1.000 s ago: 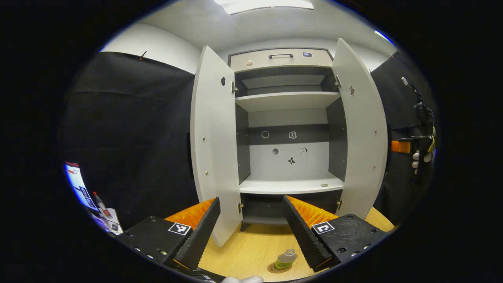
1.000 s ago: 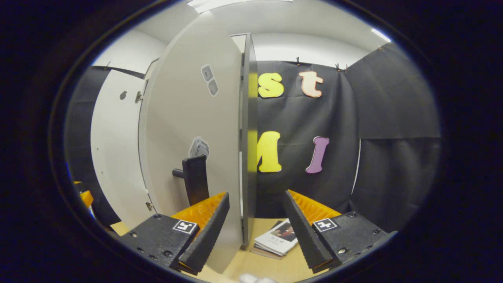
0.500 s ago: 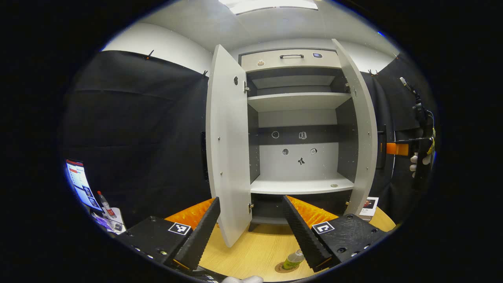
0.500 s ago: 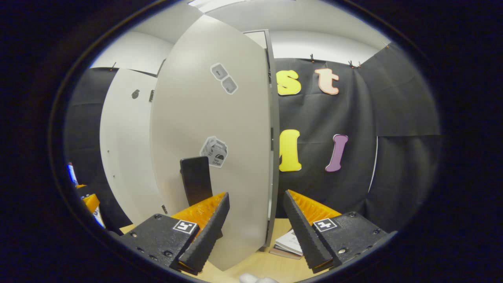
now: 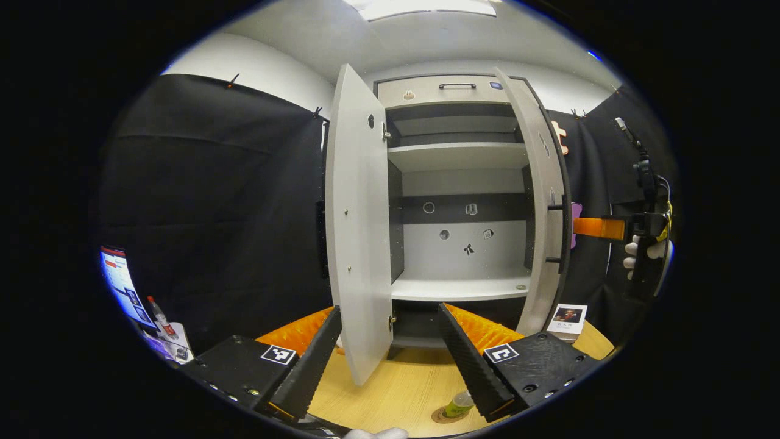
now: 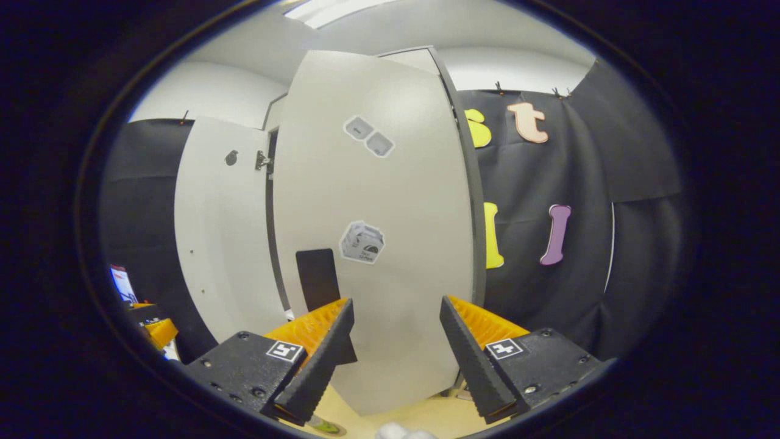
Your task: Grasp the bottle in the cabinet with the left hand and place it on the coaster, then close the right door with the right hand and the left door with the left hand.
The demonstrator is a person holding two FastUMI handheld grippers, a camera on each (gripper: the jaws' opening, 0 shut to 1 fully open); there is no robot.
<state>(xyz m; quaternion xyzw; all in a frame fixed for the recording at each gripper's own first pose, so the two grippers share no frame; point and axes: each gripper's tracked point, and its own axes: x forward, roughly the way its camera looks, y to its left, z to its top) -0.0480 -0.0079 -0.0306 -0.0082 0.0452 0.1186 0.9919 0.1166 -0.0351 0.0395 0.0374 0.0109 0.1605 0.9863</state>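
Directly ahead of the right tool (image 6: 393,347), whose fingers were spread and held nothing, stood the half-swung right door (image 6: 378,244), its long axis upright, while the bottle (image 5: 458,403) sat on the coaster (image 5: 443,417) on the table (image 5: 396,396).

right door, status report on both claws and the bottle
Both claws open, left claw and right claw holding nothing. Right door part shut, right claw facing its outer face. Bottle on the coaster. Left door wide open.
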